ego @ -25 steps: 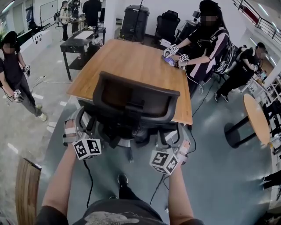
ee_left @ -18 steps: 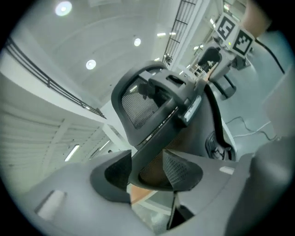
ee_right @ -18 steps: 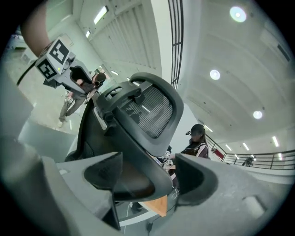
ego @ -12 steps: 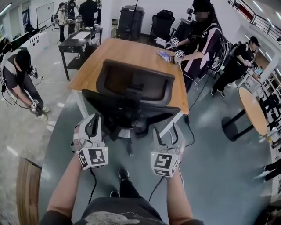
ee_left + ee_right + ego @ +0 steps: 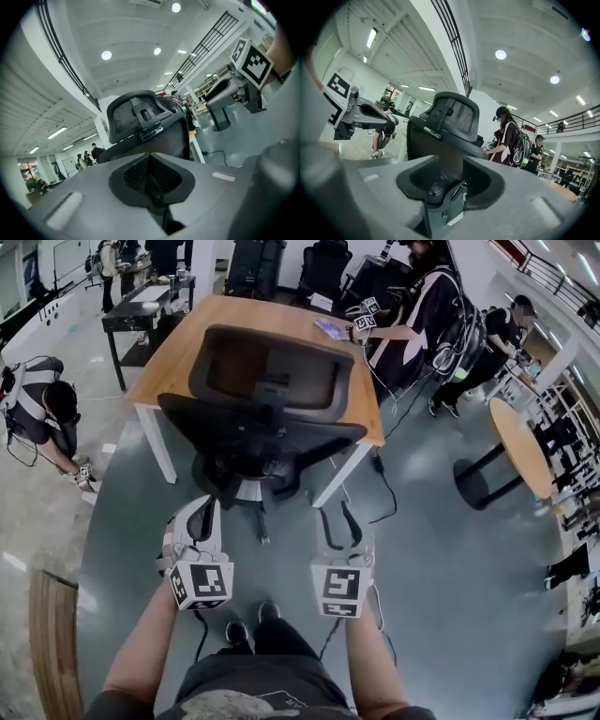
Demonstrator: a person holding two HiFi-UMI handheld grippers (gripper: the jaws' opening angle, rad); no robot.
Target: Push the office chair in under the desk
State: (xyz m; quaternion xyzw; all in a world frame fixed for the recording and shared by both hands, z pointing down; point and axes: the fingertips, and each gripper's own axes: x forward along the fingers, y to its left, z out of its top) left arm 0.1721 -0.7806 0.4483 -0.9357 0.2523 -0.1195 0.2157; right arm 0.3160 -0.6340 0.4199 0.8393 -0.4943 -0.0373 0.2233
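Observation:
The black office chair (image 5: 267, 404) stands with its mesh back against the near edge of the wooden desk (image 5: 230, 317). Both grippers hang a short way behind it, touching nothing. My left gripper (image 5: 204, 512) is shut and empty; in the left gripper view its jaws (image 5: 150, 159) meet, with the chair back (image 5: 140, 115) beyond. My right gripper (image 5: 337, 519) is open, its jaws have just been closing, and nothing is between them. In the right gripper view a narrow gap (image 5: 461, 166) remains, with the chair (image 5: 452, 117) ahead.
A person in a striped jacket (image 5: 412, 306) works at the desk's far right corner. A cable (image 5: 382, 486) trails on the floor by the right desk leg. A round wooden table (image 5: 520, 442) is at the right. Someone crouches at the left (image 5: 47, 409).
Both grippers have come off the chair and drawn back toward me, rolling upright. The left jaws have shut and the right jaws have narrowed. The chair now sits closer in at the desk.

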